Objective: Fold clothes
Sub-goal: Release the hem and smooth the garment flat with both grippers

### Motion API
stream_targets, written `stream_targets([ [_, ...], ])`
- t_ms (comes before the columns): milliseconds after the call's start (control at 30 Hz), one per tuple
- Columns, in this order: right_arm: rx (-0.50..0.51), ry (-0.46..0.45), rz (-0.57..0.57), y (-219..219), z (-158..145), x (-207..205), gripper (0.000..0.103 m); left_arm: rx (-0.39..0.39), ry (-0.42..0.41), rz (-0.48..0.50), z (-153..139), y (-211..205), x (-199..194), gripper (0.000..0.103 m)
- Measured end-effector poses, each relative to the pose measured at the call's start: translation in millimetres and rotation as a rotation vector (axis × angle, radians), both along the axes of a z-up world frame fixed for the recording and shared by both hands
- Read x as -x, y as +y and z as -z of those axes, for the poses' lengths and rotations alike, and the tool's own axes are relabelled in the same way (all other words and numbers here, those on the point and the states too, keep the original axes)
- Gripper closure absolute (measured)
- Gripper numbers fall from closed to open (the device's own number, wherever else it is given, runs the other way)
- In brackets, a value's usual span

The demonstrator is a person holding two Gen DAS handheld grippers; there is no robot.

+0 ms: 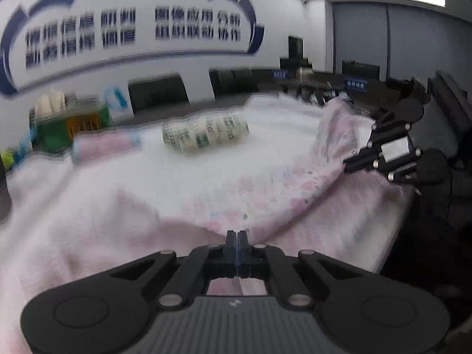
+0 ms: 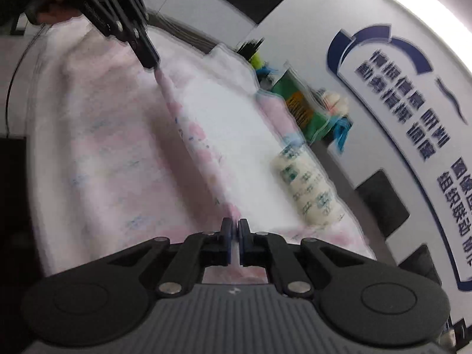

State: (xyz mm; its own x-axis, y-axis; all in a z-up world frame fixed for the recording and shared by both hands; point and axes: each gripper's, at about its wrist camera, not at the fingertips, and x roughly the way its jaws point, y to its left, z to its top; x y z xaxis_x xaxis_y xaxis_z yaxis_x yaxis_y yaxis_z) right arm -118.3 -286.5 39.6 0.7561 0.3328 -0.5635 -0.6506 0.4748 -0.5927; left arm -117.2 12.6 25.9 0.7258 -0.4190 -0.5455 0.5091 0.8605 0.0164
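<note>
A pale pink printed garment (image 1: 265,183) lies spread over the white-covered table (image 1: 165,171). My left gripper (image 1: 237,234) is shut on its near edge, with a ridge of fabric pinched between the pads. In the same view my right gripper (image 1: 348,166) grips the cloth at the right. In the right wrist view my right gripper (image 2: 235,228) is shut on the pink garment (image 2: 118,147). A taut fold runs from it up to my left gripper (image 2: 151,64), which pinches the other end. Both views are motion-blurred.
A rolled green-printed cloth (image 1: 205,132) (image 2: 306,188) and a rolled pink cloth (image 1: 103,144) (image 2: 277,112) lie farther back on the table. A green and orange box (image 1: 67,124) (image 2: 303,112) stands behind them. Dark chairs (image 1: 157,93) line the far wall.
</note>
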Motion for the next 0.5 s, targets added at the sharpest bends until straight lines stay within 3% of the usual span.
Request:
stream_targets([
  [67, -0.026, 0.081, 0.051, -6.0, 6.3, 10.5, 0.099, 0.013, 0.048, -0.03, 16.3, 8.7, 11.0, 0.097],
  [167, -0.06, 0.155, 0.073, -20.8, 1.6, 31.4, 0.092, 0.117, 0.03, -0.035, 5.9, 31.1, 23.9, 0.095],
  [200, -0.109, 0.138, 0.066, -26.4, -6.1, 38.5, 0.087, 0.148, -0.004, -0.016, -5.1, 33.0, 25.4, 0.086],
  [233, -0.173, 0.122, 0.051, -32.8, -15.6, 43.7, 0.08, 0.179, -0.037, 0.004, -16.1, 34.9, 27.0, 0.067],
  [267, -0.243, 0.099, 0.035, -39.3, -25.3, 45.4, 0.074, 0.183, -0.077, 0.023, -25.4, 31.8, 26.2, 0.056],
  [300, -0.304, 0.062, 0.025, -42.8, -32.3, 43.3, 0.061, 0.14, -0.114, 0.04, -29.3, 20.9, 21.3, 0.044],
  [333, -0.331, 0.04, 0.019, -41.8, -34.0, 37.1, 0.054, 0.079, -0.143, 0.056, -29.7, 7.2, 14.6, 0.046],
  [433, -0.293, 0.048, -0.003, -30.0, -24.4, 10.3, 0.054, -0.12, -0.203, 0.104, -20.0, -33.7, -8.6, 0.046],
  [500, -0.206, 0.089, -0.041, -18.8, -6.6, -5.0, 0.054, -0.228, -0.201, 0.128, -4.9, -54.5, -25.4, 0.047],
])
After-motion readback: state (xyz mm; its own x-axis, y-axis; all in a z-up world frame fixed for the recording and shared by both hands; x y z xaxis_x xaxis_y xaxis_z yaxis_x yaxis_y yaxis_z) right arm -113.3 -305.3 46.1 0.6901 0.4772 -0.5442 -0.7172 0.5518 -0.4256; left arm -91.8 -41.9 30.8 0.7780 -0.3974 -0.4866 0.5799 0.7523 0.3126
